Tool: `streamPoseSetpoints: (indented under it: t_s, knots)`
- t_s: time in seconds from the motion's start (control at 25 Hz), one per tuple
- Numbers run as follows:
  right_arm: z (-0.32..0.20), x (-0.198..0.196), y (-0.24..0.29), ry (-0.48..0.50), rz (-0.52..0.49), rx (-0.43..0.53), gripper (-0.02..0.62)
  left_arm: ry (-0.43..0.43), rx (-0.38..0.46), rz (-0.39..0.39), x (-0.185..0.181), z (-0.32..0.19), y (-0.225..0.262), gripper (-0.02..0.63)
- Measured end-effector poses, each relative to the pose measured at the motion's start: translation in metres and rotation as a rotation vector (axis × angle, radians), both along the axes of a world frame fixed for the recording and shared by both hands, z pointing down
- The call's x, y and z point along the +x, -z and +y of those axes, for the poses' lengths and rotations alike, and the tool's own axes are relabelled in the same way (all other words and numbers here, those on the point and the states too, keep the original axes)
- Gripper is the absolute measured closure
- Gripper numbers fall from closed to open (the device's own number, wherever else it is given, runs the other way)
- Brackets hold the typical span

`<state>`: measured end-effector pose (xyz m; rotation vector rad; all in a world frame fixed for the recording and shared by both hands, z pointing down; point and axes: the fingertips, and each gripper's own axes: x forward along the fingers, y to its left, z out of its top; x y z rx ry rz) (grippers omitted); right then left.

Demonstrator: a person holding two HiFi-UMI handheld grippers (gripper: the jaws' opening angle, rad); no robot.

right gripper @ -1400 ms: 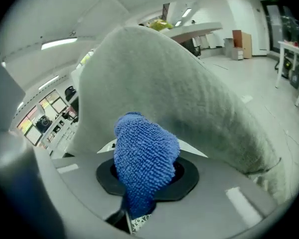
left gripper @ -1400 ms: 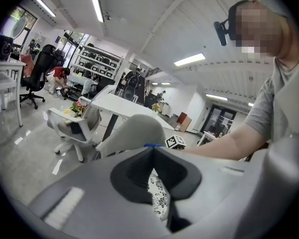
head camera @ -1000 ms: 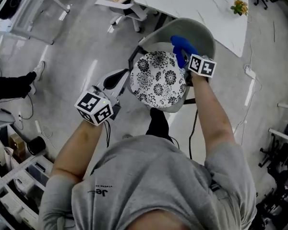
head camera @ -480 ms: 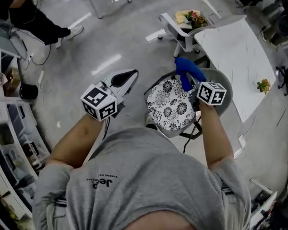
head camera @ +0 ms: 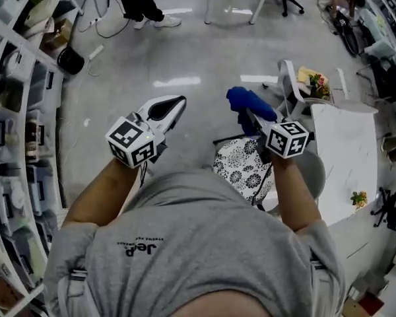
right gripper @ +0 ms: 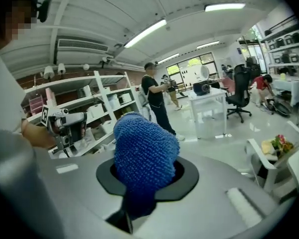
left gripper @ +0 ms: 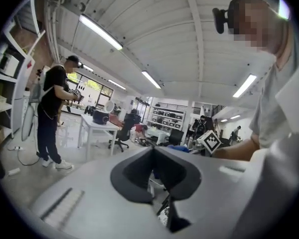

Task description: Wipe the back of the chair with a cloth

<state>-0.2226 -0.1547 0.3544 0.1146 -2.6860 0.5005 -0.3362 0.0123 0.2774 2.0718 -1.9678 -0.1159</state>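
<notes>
The chair stands low at the right in the head view, its floral seat cushion [head camera: 243,168] and grey back [head camera: 311,174] partly hidden by my right arm. My right gripper [head camera: 249,115] is held in the air above and beyond the seat, apart from the back, shut on a blue fuzzy cloth [head camera: 246,102]. That cloth [right gripper: 142,151] bulges out from between the jaws in the right gripper view. To the left of the chair, my left gripper [head camera: 174,104] hovers over bare floor, shut with nothing in it [left gripper: 153,151].
A white marble-top table [head camera: 346,152] stands right of the chair, with a small white chair [head camera: 292,84] holding flowers beyond it. Storage shelves [head camera: 13,117] line the left side. A person [head camera: 140,4] stands on the floor ahead, near a black bin [head camera: 71,59].
The head view has swung left, so the chair now sits low right under my right arm. The cloth has come off the chair back, and both grippers now hang over the floor.
</notes>
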Motion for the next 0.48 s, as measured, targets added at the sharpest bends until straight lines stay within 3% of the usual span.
streamPoseSetpoints:
  t_s: [0.2,0.48]
  knots:
    - [0.072,-0.071,0.032,0.155,-0.048,0.02,0.518,0.131,0.041,-0.031,-0.042,0.078,0.018,0.557]
    - [0.177,-0.154,0.075,0.297,-0.093,0.043,0.518,0.251,0.056,-0.096,-0.105,0.2,0.052,0.557]
